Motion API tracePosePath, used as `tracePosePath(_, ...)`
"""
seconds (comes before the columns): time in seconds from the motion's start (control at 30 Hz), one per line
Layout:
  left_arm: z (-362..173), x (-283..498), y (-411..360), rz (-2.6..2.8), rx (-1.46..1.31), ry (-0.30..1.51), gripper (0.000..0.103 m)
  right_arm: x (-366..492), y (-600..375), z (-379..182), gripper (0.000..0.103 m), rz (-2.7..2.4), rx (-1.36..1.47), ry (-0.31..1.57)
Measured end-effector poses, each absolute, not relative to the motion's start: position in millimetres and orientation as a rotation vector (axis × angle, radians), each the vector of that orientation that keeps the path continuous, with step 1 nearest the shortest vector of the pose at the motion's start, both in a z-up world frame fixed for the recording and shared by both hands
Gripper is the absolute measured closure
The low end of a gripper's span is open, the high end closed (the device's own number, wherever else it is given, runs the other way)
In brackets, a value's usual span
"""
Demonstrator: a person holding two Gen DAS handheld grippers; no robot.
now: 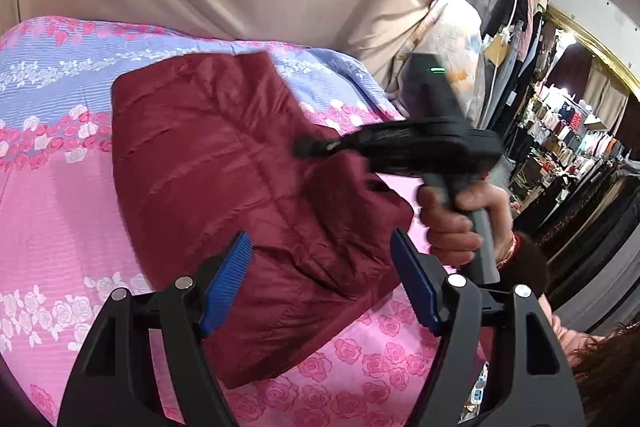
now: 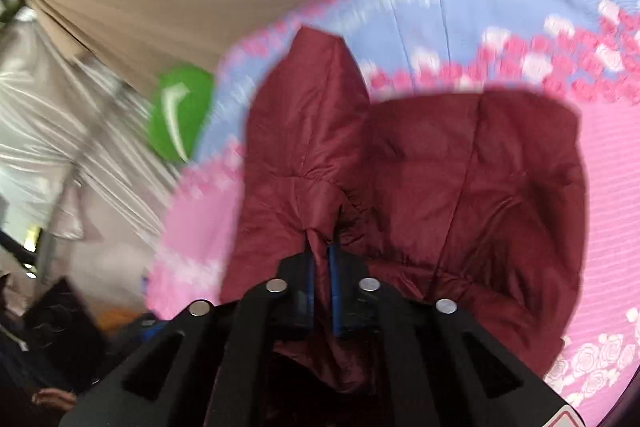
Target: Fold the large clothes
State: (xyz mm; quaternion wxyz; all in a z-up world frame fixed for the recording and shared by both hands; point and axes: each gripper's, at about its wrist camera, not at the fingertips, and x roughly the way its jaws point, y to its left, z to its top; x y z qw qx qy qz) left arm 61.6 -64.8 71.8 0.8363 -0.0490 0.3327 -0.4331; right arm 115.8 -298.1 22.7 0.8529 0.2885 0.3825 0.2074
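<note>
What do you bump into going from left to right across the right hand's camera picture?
Shiny silver cloth → green balloon-like thing → maroon jacket, pinched in the right gripper → pink rose bedsheet.

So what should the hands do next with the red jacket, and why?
Probably carry the pinched part across and lay it over the jacket's body. The right tool is shut on a fold of the maroon jacket, which lies bunched on the rose bedsheet, while the left tool is open, gripping nothing.
</note>
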Motion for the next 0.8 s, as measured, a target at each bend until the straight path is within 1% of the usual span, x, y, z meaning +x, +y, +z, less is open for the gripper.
tracePosePath(0.07,72,62,-70,-0.932,-0.100,0.701,0.033,87,-317,29,0.099,0.436,0.667,0.711)
tracePosePath(0.13,73,64,-75,-0.952,-0.103,0.696,0.033,59,-345,18,0.099,0.387,0.739,0.652)
tracePosePath(0.2,68,68,-88,-0.972,-0.099,0.708,0.030,49,-365,-11,0.099,0.324,0.777,0.685)
tracePosePath(0.23,65,70,-95,-0.974,-0.088,0.719,0.030,51,-375,-39,0.099,0.292,0.821,0.744)
tracePosePath(0.3,53,74,-113,-0.969,-0.050,0.748,0.031,53,-383,-70,0.099,0.306,0.911,0.771)
tracePosePath(0.37,42,77,-128,-0.941,-0.003,0.760,0.031,48,-389,-72,0.096,0.313,0.947,0.754)
tracePosePath(0.4,37,78,-134,-0.919,0.024,0.759,0.031,44,-390,-67,0.090,0.305,0.942,0.743)
tracePosePath(0.47,35,78,-138,-0.893,0.048,0.752,0.031,29,-394,-45,0.083,0.260,0.897,0.691)
tracePosePath(0.5,35,77,-138,-0.889,0.056,0.745,0.031,17,-395,-32,0.068,0.245,0.872,0.668)
tracePosePath(0.53,35,78,-138,-0.889,0.054,0.742,0.031,8,-394,-25,0.050,0.242,0.865,0.651)
tracePosePath(0.57,35,78,-138,-0.890,0.050,0.742,0.030,-2,-392,-16,0.044,0.244,0.860,0.627)
tracePosePath(0.7,33,79,-139,-0.880,0.046,0.741,0.030,-35,-364,10,0.037,0.325,0.791,0.591)
tracePosePath(0.77,35,77,-138,-0.871,0.042,0.732,0.030,-40,-340,14,0.036,0.347,0.732,0.595)
tracePosePath(0.8,37,76,-136,-0.871,0.031,0.727,0.030,-39,-328,14,0.046,0.311,0.684,0.612)
